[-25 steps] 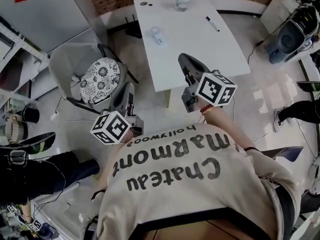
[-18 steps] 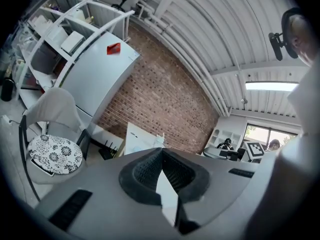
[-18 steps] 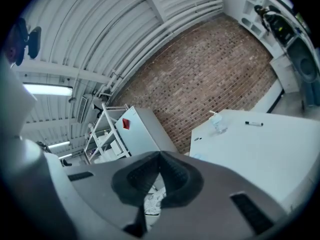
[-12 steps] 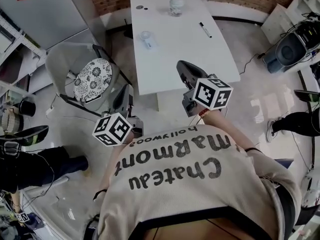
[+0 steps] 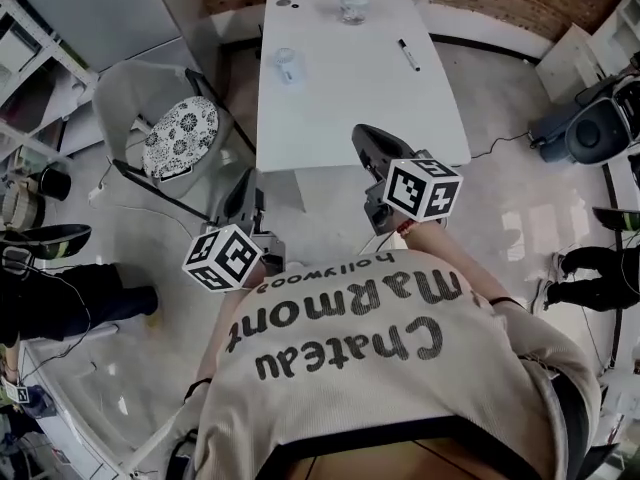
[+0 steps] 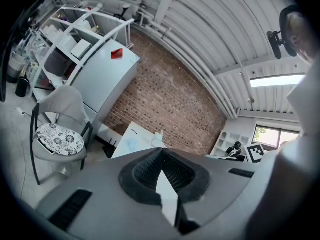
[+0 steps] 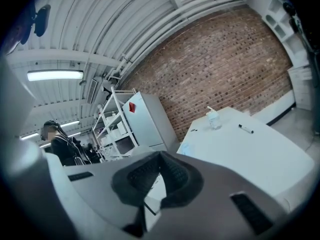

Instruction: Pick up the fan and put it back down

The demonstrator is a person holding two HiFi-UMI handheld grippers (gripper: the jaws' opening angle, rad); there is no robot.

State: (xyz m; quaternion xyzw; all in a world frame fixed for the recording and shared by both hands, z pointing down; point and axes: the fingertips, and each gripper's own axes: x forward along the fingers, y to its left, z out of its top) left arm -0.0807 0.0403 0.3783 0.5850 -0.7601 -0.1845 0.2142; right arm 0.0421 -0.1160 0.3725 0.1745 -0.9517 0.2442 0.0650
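Jaws of our left gripper [image 5: 246,178] and right gripper [image 5: 364,135] sit closed, empty (fan [image 5: 287,65] lies well apart on the table [image 5: 340,98]).

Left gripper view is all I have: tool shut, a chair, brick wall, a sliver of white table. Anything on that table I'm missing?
Observer: Yes. The head view shows a black marker lying toward the right side of the table.
Operator: Right tool carrying anything?
Observer: No. The right tool is shut with nothing in it, by its own view.
Operator: Either tool over the table?
Observer: In the head view the right tool's tip shows against the table's near edge; the left tool hangs over the floor, short of the table.
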